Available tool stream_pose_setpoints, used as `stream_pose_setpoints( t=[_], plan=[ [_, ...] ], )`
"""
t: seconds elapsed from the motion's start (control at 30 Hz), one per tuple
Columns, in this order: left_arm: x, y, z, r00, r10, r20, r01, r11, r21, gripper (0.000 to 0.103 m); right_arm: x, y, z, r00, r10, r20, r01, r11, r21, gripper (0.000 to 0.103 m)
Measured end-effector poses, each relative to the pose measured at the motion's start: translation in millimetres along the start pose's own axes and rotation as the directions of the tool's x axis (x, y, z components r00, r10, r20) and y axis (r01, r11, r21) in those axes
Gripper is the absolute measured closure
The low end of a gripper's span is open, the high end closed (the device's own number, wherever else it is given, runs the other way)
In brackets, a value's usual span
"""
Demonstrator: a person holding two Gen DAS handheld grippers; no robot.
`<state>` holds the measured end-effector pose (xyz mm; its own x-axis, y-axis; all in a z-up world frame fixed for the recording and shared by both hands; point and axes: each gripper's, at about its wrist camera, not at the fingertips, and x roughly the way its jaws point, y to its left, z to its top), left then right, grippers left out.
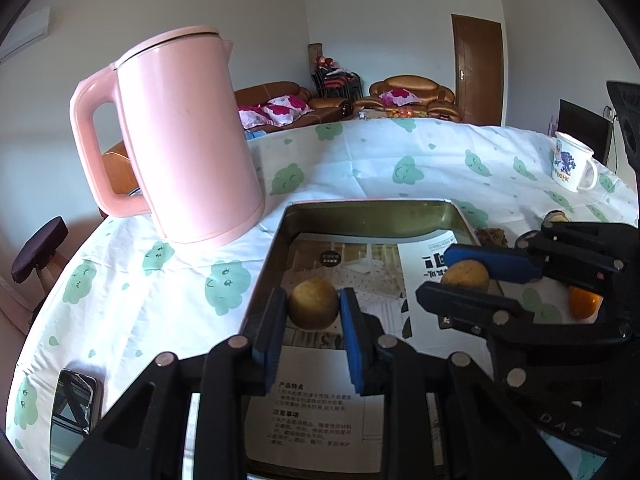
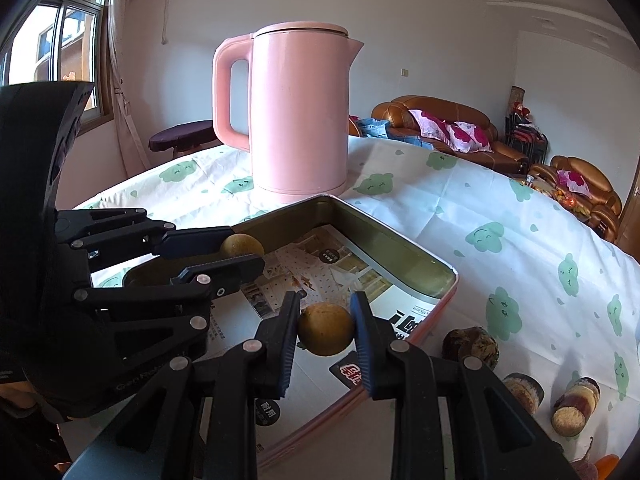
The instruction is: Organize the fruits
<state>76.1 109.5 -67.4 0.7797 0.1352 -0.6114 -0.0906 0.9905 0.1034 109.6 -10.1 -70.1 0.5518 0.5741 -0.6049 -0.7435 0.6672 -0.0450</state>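
Inspecting tray (image 1: 372, 216): we use it as landmark; paper-lined, beside the pink kettle (image 1: 188, 140).
Left gripper (image 1: 314, 306): over the tray, we find it clamped on a brown fruit (image 1: 313, 303).
Right gripper (image 2: 326, 328): over the tray, clamped on another brown fruit (image 2: 326, 328).
Orange fruit (image 1: 584, 302): lying outside the tray.

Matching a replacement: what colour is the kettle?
Pale pink all over, the kettle shows best in the right wrist view.

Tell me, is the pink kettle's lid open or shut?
Shut. The lid sits flat on the pink kettle, which stands upright on the tablecloth behind the tin tray.
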Motion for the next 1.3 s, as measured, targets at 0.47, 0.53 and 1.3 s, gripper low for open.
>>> stream_pose_setpoints(
  t=[0.47, 0.53, 1.3],
  plan=[
    [0.0, -0.5, -0.5, 1.000, 0.023, 0.006, -0.023, 1.000, -0.004, 0.069, 10.9, 6.5, -1.5, 0.998, -0.024, -0.065, 0.022, 0.999, -0.029, 0.074],
    [-2.6, 2.1, -1.0, 0.999, 0.032, 0.019, -0.031, 0.999, -0.016, 0.063, 9.3, 6.9, -1.7, 0.997, -0.041, -0.060, 0.039, 0.999, -0.027, 0.071],
    [-65.5, -78.6, 0.3, 0.964, -0.202, 0.176, 0.199, 0.979, 0.032, 0.032, -134.7, -81.2, -76.7, 0.932, -0.360, 0.030, 0.348, 0.918, 0.190, 0.052]
  ],
)
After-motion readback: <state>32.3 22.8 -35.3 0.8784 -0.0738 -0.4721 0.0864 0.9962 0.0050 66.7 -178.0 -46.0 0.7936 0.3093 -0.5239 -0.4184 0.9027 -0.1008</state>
